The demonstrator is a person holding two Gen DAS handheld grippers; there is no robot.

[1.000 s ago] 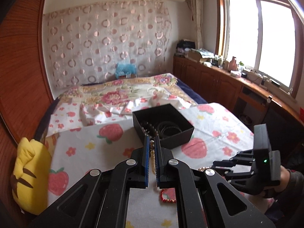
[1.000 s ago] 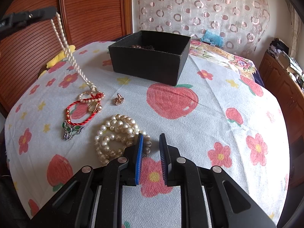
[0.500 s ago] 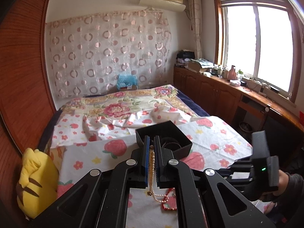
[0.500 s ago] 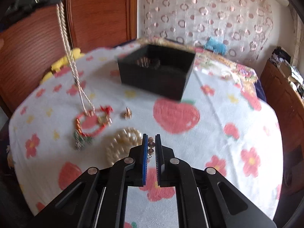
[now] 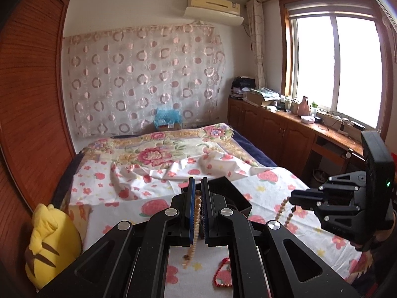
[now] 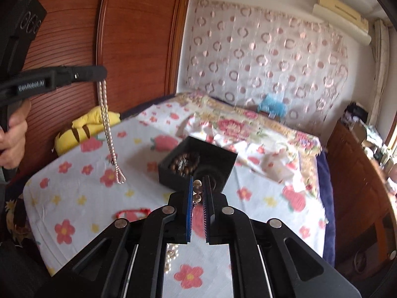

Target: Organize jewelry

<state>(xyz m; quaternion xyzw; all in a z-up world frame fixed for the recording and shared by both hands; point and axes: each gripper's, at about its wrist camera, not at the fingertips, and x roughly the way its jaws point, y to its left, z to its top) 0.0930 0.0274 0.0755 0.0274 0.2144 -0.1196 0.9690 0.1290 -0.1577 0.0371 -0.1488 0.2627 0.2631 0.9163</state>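
My left gripper [image 5: 197, 186] is shut on a thin pearl necklace [image 5: 196, 213], which dangles free above the flowered cloth [image 5: 153, 206]. From the right wrist view the same gripper [image 6: 100, 72] is at the upper left, the necklace [image 6: 109, 134] hanging straight down from it. My right gripper [image 6: 198, 185] is shut on a strand of large pearls [image 6: 197, 183], with more of them hanging below [image 6: 171, 255]. The open black box [image 6: 173, 177] stands just beyond the right fingertips, with brown beads [image 6: 184, 164] inside. A red cord bracelet [image 6: 134, 213] lies on the cloth.
A yellow plush toy [image 5: 49, 243] sits at the cloth's left edge by the wooden wardrobe [image 5: 29, 99]. The quilted bed [image 5: 158, 154] lies behind the box. Wooden cabinets [image 5: 285, 134] run under the window on the right. A hand [image 6: 12, 136] holds the left gripper's handle.
The right gripper closed on the large pearl strand and lifted it off the cloth. Both grippers rose, and the thin necklace's end came up off the red bracelet.
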